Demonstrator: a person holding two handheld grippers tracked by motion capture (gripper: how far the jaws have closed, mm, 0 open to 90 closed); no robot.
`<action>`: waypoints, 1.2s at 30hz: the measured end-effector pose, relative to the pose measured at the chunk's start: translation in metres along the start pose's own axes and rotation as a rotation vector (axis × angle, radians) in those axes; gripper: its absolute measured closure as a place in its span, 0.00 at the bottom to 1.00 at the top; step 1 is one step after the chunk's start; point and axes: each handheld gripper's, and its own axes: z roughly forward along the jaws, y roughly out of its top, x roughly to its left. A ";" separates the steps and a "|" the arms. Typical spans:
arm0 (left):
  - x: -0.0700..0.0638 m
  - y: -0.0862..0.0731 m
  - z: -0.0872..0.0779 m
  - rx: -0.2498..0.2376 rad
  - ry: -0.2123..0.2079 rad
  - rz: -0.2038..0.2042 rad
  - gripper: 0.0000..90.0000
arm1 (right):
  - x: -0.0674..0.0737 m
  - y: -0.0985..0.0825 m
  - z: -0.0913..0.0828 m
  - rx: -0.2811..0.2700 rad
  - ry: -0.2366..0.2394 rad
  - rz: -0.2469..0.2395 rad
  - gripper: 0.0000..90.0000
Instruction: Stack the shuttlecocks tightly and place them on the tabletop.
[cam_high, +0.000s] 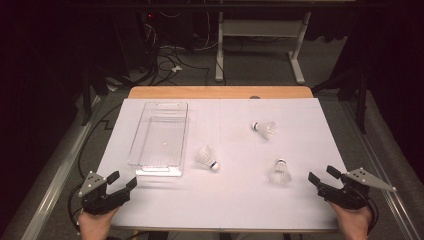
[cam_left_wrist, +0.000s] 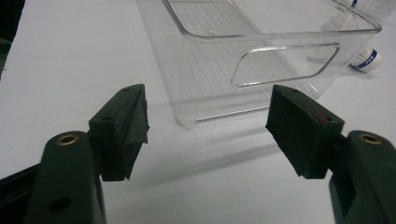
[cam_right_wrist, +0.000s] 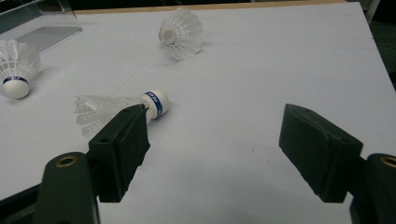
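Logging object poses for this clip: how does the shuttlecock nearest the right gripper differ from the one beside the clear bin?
The near-right shuttlecock lies with its cork pointing away from the person; the middle shuttlecock points its cork toward the near edge. The first lies apart in open space, the second close beside the clear plastic bin. Both are white, blue-banded, and on the table.

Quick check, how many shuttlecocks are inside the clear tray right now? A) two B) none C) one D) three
B: the tray holds nothing, and all three shuttlecocks lie on the white sheet to its right.
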 end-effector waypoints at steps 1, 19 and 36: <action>0.000 0.000 0.000 0.000 0.000 0.000 0.34 | 0.000 0.000 0.000 0.000 0.001 0.000 0.27; -0.007 0.001 -0.001 -0.001 -0.013 0.017 0.37 | 0.000 -0.001 -0.002 0.002 0.001 0.005 0.28; -0.023 0.003 0.002 0.027 -0.047 0.040 0.36 | 0.004 0.000 -0.001 0.003 -0.001 -0.025 0.30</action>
